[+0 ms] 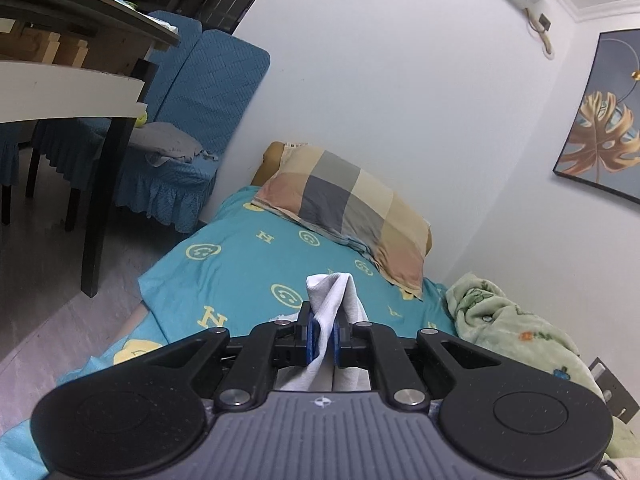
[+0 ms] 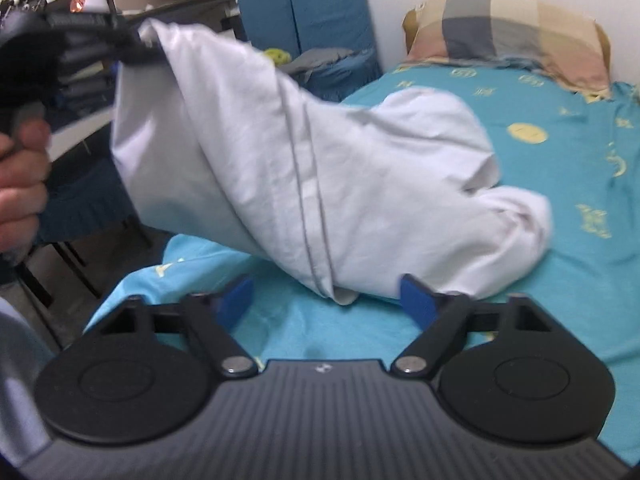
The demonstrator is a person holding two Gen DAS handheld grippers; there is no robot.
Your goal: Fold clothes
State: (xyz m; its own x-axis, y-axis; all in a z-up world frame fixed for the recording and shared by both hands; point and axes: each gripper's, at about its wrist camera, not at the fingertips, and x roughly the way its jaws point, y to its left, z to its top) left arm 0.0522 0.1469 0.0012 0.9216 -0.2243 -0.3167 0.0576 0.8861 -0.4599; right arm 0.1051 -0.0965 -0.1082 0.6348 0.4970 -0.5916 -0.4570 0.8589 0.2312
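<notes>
A white garment (image 2: 304,168) hangs from my left gripper (image 2: 136,46) at the upper left of the right wrist view and trails down onto the teal bed sheet (image 2: 560,184). In the left wrist view my left gripper (image 1: 323,334) is shut on a bunched fold of the white garment (image 1: 332,296), held above the bed. My right gripper (image 2: 328,300) is open, its blue pads (image 2: 236,300) spread wide on either side of the garment's lowest hanging corner, just above the sheet. It holds nothing.
A checked pillow (image 1: 352,208) lies at the head of the bed against the wall. A green blanket (image 1: 512,332) is bunched at the bed's right side. Blue-covered chairs (image 1: 188,120) and a dark table (image 1: 80,80) stand to the left on the floor.
</notes>
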